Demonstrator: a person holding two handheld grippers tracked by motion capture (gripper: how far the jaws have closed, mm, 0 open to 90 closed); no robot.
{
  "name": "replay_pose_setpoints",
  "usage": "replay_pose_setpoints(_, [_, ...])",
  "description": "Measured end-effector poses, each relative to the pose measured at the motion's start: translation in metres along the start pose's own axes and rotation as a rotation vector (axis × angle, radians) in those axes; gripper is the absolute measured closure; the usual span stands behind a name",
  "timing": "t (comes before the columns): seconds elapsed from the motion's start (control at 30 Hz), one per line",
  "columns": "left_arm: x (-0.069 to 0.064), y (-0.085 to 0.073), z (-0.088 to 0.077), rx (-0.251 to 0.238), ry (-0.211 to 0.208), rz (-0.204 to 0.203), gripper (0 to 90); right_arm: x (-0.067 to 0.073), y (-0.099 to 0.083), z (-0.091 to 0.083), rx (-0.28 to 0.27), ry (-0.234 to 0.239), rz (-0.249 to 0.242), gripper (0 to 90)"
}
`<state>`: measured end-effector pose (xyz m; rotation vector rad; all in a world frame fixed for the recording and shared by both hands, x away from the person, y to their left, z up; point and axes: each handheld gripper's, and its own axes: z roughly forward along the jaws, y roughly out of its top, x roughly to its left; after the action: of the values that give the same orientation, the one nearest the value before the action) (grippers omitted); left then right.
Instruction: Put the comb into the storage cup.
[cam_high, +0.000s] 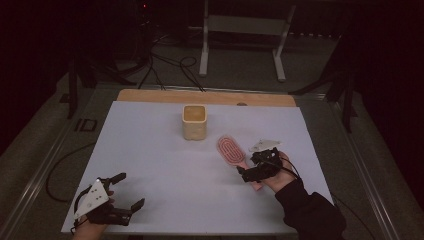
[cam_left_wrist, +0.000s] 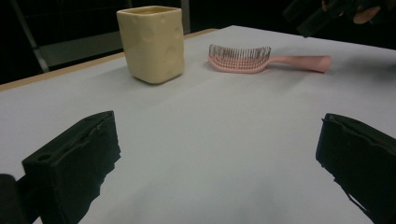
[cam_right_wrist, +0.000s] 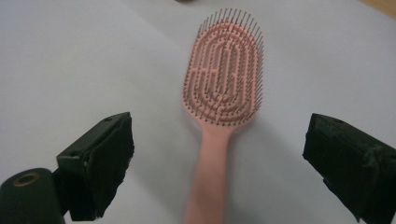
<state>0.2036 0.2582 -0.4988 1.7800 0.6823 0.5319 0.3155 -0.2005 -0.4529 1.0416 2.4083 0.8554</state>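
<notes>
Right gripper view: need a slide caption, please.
Open right gripper above a pink hairbrush lying bristles-up on the white table.

Left half of the tabletop (cam_high: 150, 165): bare sheet; you can pass freely from the near edge to the far edge.
Middle, towards the far edge: the yellow cup (cam_high: 194, 121) stands upright and blocks a straight run there.
Right of the cup: the pink hairbrush (cam_high: 232, 151) lies flat, bristles up, handle towards the near right corner; a gap separates it from the cup.
Right gripper (cam_high: 250, 169): its spread jaws straddle the handle without touching it.
Near left corner: the left gripper (cam_high: 131, 192) sits there, with open sheet ahead of it.
</notes>
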Motion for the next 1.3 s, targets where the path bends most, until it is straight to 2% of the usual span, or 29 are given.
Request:
replay_pose_setpoints(0.13, [0.0,0.0,0.0,0.002,0.0,0.002,0.0,0.002,0.004,0.006,0.026,-0.024,-0.01,8.5])
replay_pose_setpoints(0.23, [0.0,0.0,0.0,0.002,0.0,-0.001,0.0,0.003,0.004,0.008,0.024,-0.046,-0.014,8.5])
replay_pose_setpoints(0.27, [0.0,0.0,0.0,0.001,0.0,0.001,0.0,0.003,0.005,0.01,0.026,-0.086,-0.035,8.5])
replay_pose_setpoints(0.3, [0.0,0.0,0.0,0.001,-0.001,0.001,0.0,0.003,0.006,0.011,0.03,-0.084,-0.031,8.5])
replay_pose_setpoints(0.4, [0.0,0.0,0.0,0.002,-0.003,-0.003,0.0,0.0,0.007,0.015,0.045,-0.035,-0.011,8.8])
replay_pose_setpoints(0.43, [0.0,0.0,0.0,0.002,-0.003,-0.003,0.0,0.0,0.007,0.015,0.045,-0.035,-0.011,8.8])
replay_pose_setpoints(0.47, [0.0,0.0,0.0,0.001,-0.003,0.002,0.0,-0.003,0.007,0.018,0.06,-0.024,-0.003,14.1])
replay_pose_setpoints(0.5, [0.0,0.0,0.0,0.001,-0.004,0.0,0.0,-0.004,0.007,0.02,0.077,-0.013,0.004,13.0])
replay_pose_setpoints(0.57, [0.0,0.0,0.0,0.002,-0.003,-0.001,0.0,-0.01,0.006,0.025,0.128,0.041,0.047,14.1])
replay_pose_setpoints(0.63, [0.0,0.0,0.0,0.002,-0.004,0.002,0.0,-0.013,0.005,0.032,0.171,0.073,0.085,15.0])
replay_pose_setpoints(0.8, [0.0,0.0,0.0,0.001,-0.004,-0.002,0.0,-0.009,0.004,0.042,0.228,0.025,0.11,13.1])
replay_pose_setpoints(0.9, [0.0,-0.001,0.0,0.003,-0.005,-0.003,0.0,-0.006,0.006,0.045,0.236,0.031,0.128,9.6])
replay_pose_setpoints(1.07, [0.0,-0.001,0.0,0.002,-0.006,-0.005,0.0,-0.005,0.008,0.049,0.276,0.004,0.137,9.8])
replay_pose_setpoints(1.1, [0.0,0.0,0.0,0.001,-0.004,-0.004,0.0,-0.006,0.009,0.051,0.297,0.003,0.143,14.4])
replay_pose_setpoints(1.23, [0.0,-0.001,0.0,0.002,-0.006,-0.006,0.0,-0.007,0.011,0.053,0.327,0.003,0.149,19.5])
replay_pose_setpoints(1.27, [0.0,-0.001,0.0,0.003,-0.006,-0.005,0.0,-0.008,0.013,0.054,0.351,-0.008,0.154,25.9])
replay_pose_setpoints(1.3, [0.0,0.0,0.0,0.002,-0.006,-0.005,0.0,-0.009,0.013,0.055,0.363,-0.011,0.151,28.1])
